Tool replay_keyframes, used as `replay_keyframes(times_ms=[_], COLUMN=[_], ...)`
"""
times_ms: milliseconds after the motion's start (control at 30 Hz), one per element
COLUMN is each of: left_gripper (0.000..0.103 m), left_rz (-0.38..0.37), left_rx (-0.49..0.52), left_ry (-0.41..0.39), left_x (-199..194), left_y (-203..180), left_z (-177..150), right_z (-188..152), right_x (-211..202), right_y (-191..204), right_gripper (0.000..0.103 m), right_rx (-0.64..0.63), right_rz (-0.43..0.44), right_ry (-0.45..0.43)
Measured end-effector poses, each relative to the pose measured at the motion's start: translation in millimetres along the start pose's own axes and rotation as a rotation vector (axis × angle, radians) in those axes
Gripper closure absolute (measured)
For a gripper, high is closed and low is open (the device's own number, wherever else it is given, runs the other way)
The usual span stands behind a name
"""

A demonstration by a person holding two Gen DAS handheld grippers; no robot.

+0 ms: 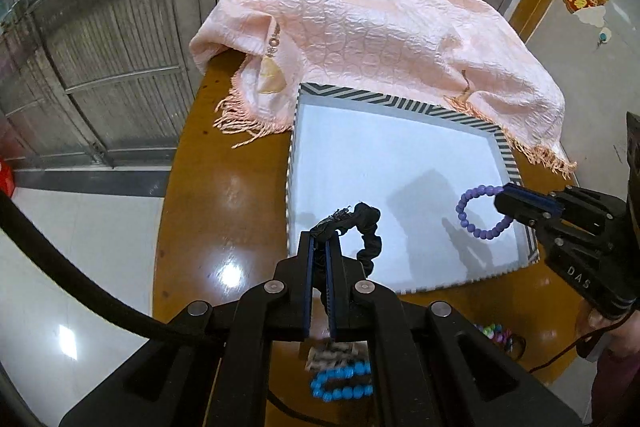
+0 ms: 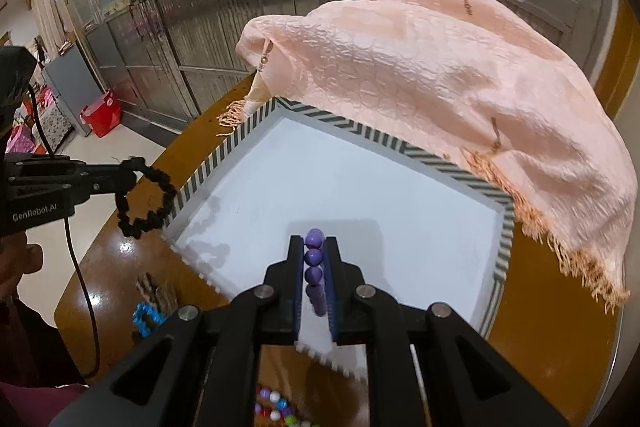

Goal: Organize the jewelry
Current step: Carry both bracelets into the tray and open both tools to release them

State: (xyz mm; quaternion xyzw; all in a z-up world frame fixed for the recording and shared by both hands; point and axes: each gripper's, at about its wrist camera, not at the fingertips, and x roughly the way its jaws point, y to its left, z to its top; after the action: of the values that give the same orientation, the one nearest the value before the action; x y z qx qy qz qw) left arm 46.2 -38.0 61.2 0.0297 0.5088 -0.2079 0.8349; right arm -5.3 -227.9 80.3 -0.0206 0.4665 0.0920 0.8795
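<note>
While carried above the white-floored tray with a black-and-white striped rim [image 1: 400, 103]: black ruffled fabric hair tie [image 1: 368, 227] clenched in left gripper [image 1: 319, 247], purple round-bead bracelet [image 1: 478, 211] grasped bead-deep in right gripper [image 2: 314, 259]. Both pieces likely light; hair tie soft and limp, best pinched anywhere along its loop; bracelet's smooth beads probably slippery, safer squeezed across one strand. Blue bead bracelet [image 1: 340, 383] left on glossy brown surface [image 1: 224, 167], near tray's front edge.

Between the left gripper's [image 1: 319, 247] jaws hangs a scrunchie [image 1: 366, 227]; a tray [image 1: 506, 147] lies ahead, a draped cloth [image 1: 360, 27] behind it. Beads [image 1: 344, 381], seemingly a bracelet, lie below the jaws.
</note>
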Motion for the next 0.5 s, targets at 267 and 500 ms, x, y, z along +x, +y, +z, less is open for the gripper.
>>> replay_keyframes(times_ms=[267, 500], left_gripper=[0.103, 0.103], left_rz=[0.019, 0.031], left_rx=[0.013, 0.009], left_ry=[0.019, 0.063], left_x=[32, 69], left_y=[-8, -8], left_z=[29, 57], right_z=[30, 48], right_x=[39, 77], right_y=[-6, -13], right_gripper=[0.094, 0.094], right_rx=[-0.013, -0.030], right_rz=[0.048, 0.064], right_ry=[0.030, 0.070])
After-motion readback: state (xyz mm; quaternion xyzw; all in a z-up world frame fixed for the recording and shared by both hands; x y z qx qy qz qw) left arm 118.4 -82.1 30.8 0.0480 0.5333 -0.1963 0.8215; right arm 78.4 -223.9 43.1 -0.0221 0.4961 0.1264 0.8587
